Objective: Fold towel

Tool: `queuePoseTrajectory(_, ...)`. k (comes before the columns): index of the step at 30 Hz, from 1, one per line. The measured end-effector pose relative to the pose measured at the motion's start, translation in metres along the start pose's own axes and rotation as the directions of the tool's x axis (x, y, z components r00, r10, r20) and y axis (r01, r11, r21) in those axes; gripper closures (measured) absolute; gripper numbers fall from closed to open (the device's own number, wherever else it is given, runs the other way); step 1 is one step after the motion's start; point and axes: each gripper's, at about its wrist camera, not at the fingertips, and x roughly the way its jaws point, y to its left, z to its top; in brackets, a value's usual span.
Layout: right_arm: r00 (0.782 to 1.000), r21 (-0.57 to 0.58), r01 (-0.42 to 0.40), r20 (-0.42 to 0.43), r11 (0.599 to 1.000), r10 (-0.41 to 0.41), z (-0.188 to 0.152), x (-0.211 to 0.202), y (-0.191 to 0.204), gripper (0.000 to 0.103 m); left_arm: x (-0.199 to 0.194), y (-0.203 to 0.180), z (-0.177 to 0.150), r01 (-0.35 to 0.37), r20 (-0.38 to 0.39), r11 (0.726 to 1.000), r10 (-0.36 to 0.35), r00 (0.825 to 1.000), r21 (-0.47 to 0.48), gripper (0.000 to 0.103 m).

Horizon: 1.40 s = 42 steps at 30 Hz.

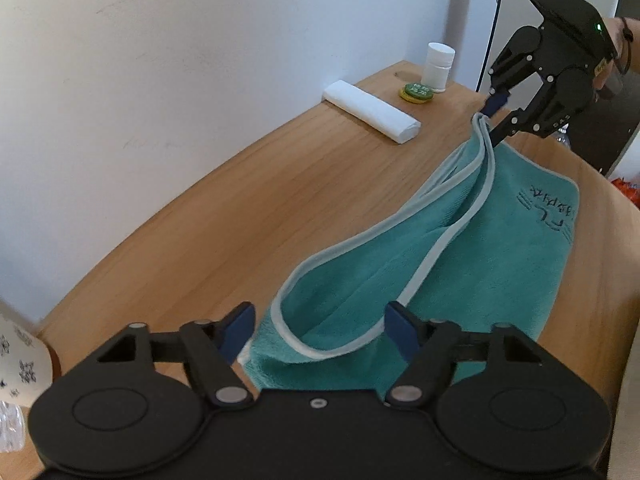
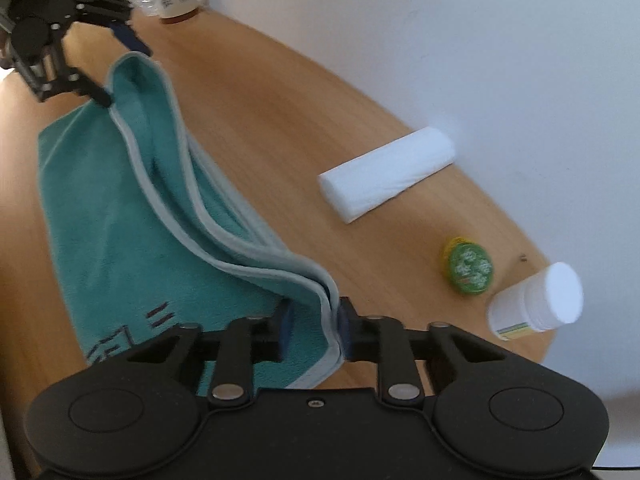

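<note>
Folding proceeds with the teal towel (image 2: 120, 216) lying along the wooden table (image 1: 208, 200), one long edge raised between the two tools. In the right wrist view, lower centre, the right gripper (image 2: 314, 330) is pinched onto the doubled pale-trimmed hem. The left gripper (image 1: 320, 330) has its blue pads (image 1: 240, 330) set wide apart in the lower centre of its own view, with the hem lying loose between them and nothing clamped. Judged from this, the left corner needs a firm pinch before the fold is carried over; both corners should then travel level so the trimmed edges meet squarely. The cloth is plush, soft pile with a smooth grey-white binding and dark embroidered marks (image 1: 548, 208) near one end; it sags readily and will slip if held thinly. Toward the upper middle of the left wrist view lie a white rolled cloth (image 1: 372, 112), a green tin (image 1: 416, 92) and a white bottle (image 1: 439, 66), well apart from the towel.
</note>
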Motion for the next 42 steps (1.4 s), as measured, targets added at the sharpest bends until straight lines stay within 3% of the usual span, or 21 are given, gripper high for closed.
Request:
queuePoseTrajectory(2,1.0,0.022,-0.02,-0.006,1.0,0.02,-0.001,0.001,-0.003,0.094,0.002,0.0,0.0,0.013,0.005,1.0,-0.013,1.0,-0.006,0.043)
queuePoseTrajectory(5,0.998,0.071,-0.057,0.019,0.996,0.055,-0.003,-0.003,-0.008,0.097,0.002,-0.003,-0.001,0.029,0.016,1.0,-0.029,0.999,0.0,0.059)
queuePoseTrajectory(7,0.999,0.087,-0.041,0.032,0.995,0.038,-0.004,-0.009,-0.007,0.098,0.003,-0.005,-0.002,0.033,0.021,0.999,-0.033,0.999,0.001,0.066)
queuePoseTrajectory(9,0.998,0.097,-0.044,0.039,0.994,0.041,-0.005,-0.014,-0.006,0.098,0.002,-0.005,-0.003,0.035,0.022,0.999,-0.035,0.999,-0.005,0.089)
queuePoseTrajectory(13,0.992,0.142,-0.073,0.114,0.987,0.057,-0.012,-0.042,0.0,0.098,-0.005,-0.006,-0.004,0.029,0.018,1.0,-0.028,0.999,-0.007,0.093)
queuePoseTrajectory(16,0.989,0.141,-0.069,0.136,0.988,0.049,-0.019,-0.055,0.005,0.098,-0.015,-0.007,-0.009,-0.007,0.021,1.0,0.007,1.0,0.003,0.093)
queuePoseTrajectory(17,0.99,0.149,-0.068,0.136,0.986,0.048,-0.021,-0.054,0.005,0.098,-0.016,-0.007,-0.01,-0.021,0.022,1.0,0.021,1.0,0.006,0.088)
queuePoseTrajectory(18,0.99,0.158,-0.069,0.135,0.985,0.048,-0.023,-0.054,0.006,0.098,-0.018,-0.007,-0.011,-0.041,0.024,0.999,0.041,0.999,0.01,0.069)
queuePoseTrajectory(20,0.99,0.17,-0.072,0.133,0.983,0.049,-0.024,-0.05,0.004,0.098,-0.022,-0.008,-0.014,-0.087,0.03,0.996,0.086,0.996,0.018,0.04)
queuePoseTrajectory(23,0.992,0.171,-0.063,0.122,0.983,0.042,-0.024,-0.044,0.01,0.098,-0.03,-0.013,-0.018,-0.06,0.026,0.997,0.059,0.998,0.052,0.039)
queuePoseTrajectory(26,0.992,0.187,-0.06,0.124,0.98,0.037,-0.025,-0.043,0.011,0.098,-0.035,-0.023,-0.022,-0.082,0.028,0.983,0.078,0.997,0.162,0.027)
queuePoseTrajectory(33,0.992,0.221,-0.048,0.124,0.974,0.02,-0.023,-0.043,0.007,0.098,-0.015,-0.025,-0.023,-0.105,0.023,0.959,0.103,0.994,0.262,0.027)
queuePoseTrajectory(38,0.993,0.244,-0.051,0.119,0.969,0.022,-0.022,-0.04,0.003,0.098,0.001,-0.015,-0.019,-0.063,0.018,0.955,0.061,0.998,0.29,0.028)
queuePoseTrajectory(40,0.993,0.25,-0.053,0.116,0.967,0.025,-0.021,-0.039,0.002,0.098,0.007,-0.01,-0.019,-0.034,0.005,0.959,0.034,0.999,0.282,0.033)
queuePoseTrajectory(42,0.993,0.251,-0.046,0.115,0.967,0.018,-0.02,-0.038,0.002,0.098,0.013,-0.004,-0.018,0.001,-0.014,0.963,0.003,1.0,0.269,0.049)
